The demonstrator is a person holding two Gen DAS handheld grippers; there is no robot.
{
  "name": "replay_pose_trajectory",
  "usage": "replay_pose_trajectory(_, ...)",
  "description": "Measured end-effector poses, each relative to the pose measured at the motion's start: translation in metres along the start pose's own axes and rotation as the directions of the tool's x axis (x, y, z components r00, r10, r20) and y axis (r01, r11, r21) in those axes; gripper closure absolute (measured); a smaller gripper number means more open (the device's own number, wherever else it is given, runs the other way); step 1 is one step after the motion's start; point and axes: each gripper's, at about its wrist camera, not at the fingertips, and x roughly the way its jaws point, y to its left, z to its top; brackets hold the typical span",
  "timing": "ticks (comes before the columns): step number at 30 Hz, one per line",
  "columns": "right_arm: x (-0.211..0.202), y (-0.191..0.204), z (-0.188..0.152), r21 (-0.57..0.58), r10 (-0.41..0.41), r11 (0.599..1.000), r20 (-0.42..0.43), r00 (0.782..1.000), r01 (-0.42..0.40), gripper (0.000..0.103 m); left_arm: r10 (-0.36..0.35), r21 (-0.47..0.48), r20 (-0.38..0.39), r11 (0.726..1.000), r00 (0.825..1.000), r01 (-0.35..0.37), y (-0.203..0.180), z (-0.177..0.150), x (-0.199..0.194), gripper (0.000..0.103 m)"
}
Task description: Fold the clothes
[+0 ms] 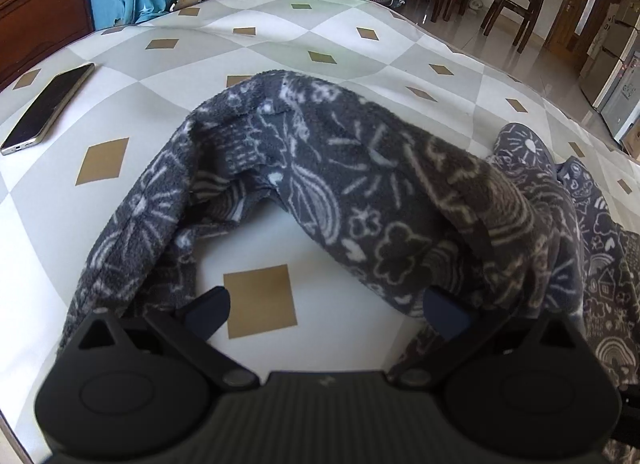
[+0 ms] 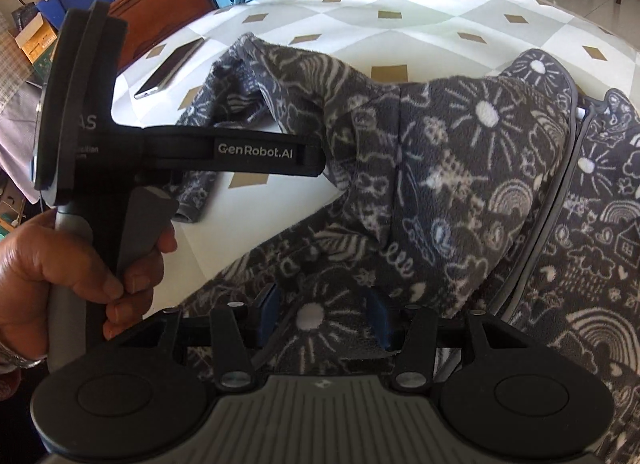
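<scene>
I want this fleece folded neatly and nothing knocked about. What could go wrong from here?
The left gripper stands open with the fleece garment only draped over one finger, so the raised fold may slide off and bunch.

The right gripper is also open over the fabric, so neither grips it.

The phone lies on the table near the sleeve end; dragging cloth could push it.

A bare hand (image 2: 76,264) with a silver metal watch band (image 2: 16,358) at the wrist is seen. The left black plastic two-finger gripper (image 1: 326,312) is marked "GenRobot.AI" in white, on a grey handle. The right black two-finger gripper (image 2: 324,314) is fitted with blue pads, silver screws and a ribbed grey body.
</scene>
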Motion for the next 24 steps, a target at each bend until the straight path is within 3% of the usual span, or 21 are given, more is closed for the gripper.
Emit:
replay_pose_trajectory(11,0.011,0.002,-0.005,-0.021,-0.008,1.000,-0.031,0.999,0.007,0.048,0.021,0.042,-0.009,0.999,1.000,-0.020,-0.007,0.000,0.026,0.000)
replay_pose_trajectory(24,0.009,0.006,-0.006,-0.049,0.000,0.999,-0.027,1.000,-0.001,0.038,0.073,0.080,0.080,0.994,0.994,-0.080,-0.016,0.011,0.045,0.000)
